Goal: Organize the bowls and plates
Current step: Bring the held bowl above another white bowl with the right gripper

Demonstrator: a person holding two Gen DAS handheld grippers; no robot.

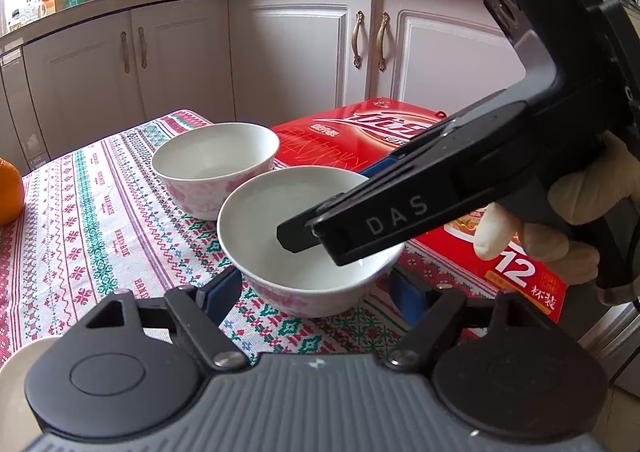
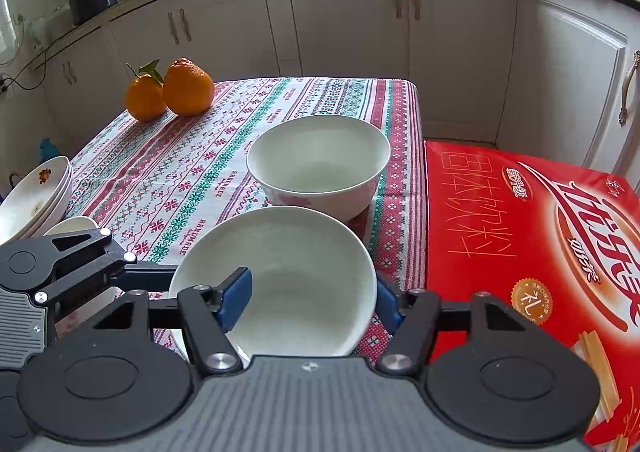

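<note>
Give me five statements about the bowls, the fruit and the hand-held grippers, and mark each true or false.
1. The right hand-held gripper straddles the near bowl's rim, one finger inside, one outside. True.
2. The far bowl sits nested in the near bowl. False: they stand side by side on the tablecloth.
3. Two oranges rest at the table's far corner. True.
4. The red box is stacked on the plates. False: it lies on the opposite side of the bowls.
5. The left hand-held gripper clamps the far bowl. False: it is open, holding nothing.
</note>
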